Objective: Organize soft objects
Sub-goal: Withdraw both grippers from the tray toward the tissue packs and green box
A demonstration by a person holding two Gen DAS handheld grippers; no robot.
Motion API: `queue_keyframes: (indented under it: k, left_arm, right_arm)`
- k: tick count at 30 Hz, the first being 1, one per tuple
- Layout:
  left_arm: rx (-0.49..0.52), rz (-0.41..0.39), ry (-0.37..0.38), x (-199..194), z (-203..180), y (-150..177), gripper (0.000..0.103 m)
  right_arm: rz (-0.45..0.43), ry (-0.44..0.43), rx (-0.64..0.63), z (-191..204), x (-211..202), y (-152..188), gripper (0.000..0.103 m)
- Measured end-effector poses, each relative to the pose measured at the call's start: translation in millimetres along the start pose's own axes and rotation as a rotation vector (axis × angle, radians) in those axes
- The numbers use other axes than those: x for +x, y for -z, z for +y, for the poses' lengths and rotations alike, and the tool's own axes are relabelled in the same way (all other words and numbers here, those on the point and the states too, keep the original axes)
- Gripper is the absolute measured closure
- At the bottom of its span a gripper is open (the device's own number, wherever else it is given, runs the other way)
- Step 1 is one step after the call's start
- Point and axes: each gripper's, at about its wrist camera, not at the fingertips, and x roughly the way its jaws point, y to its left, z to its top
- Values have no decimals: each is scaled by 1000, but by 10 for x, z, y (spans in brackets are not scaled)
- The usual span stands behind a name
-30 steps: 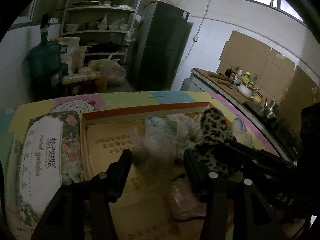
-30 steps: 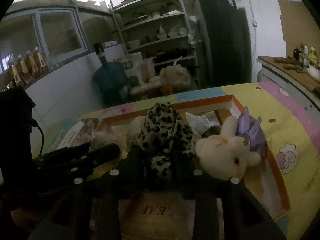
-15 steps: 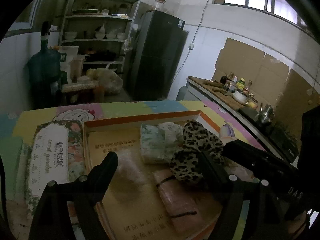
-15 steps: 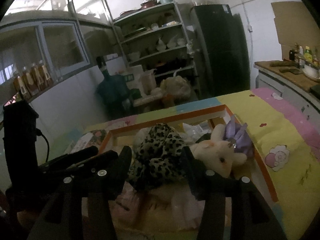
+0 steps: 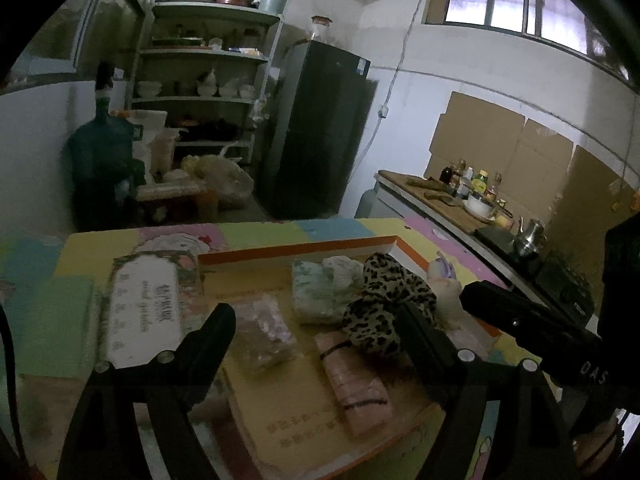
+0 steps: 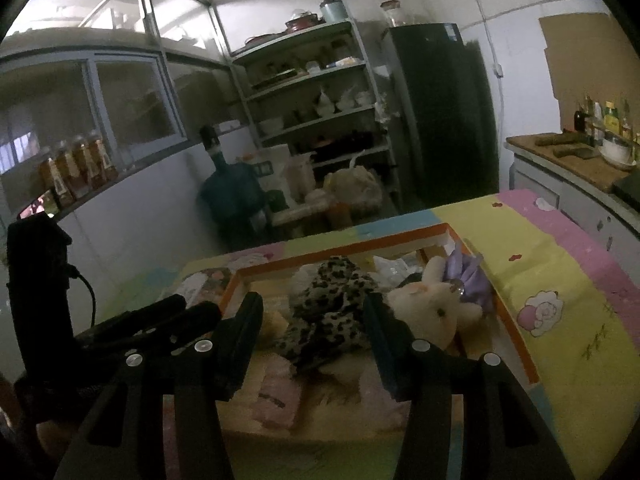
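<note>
Left gripper (image 5: pixel 316 336) spread wide and holding nothing, right gripper (image 6: pixel 314 320) released too, leopard cloth (image 6: pixel 332 308) lying in the orange-edged tray (image 6: pixel 516 344) – between pink bundle (image 5: pixel 356 384) and plush rabbit (image 6: pixel 432 312)

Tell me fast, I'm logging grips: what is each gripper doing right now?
Left gripper: open, holding nothing.
Right gripper: open, holding nothing; the leopard cloth lies beyond its fingers in the box.
</note>
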Motion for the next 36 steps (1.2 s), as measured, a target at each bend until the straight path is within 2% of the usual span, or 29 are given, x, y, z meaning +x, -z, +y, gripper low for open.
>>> queue_keyframes:
  k: [5,24,36]
  left_arm:
    - [4,-26,-32,-210,73,41,21]
    - [7,-88,-133,-980,402,228,20]
    - [-19,-118,-166,-1409,664,355,20]
  right_arm:
    - [-1,5,-5,123,-74,27,40]
    - [10,-33,-54,746,-307,180,39]
    - [10,-62,-97,1156,-404,268,39]
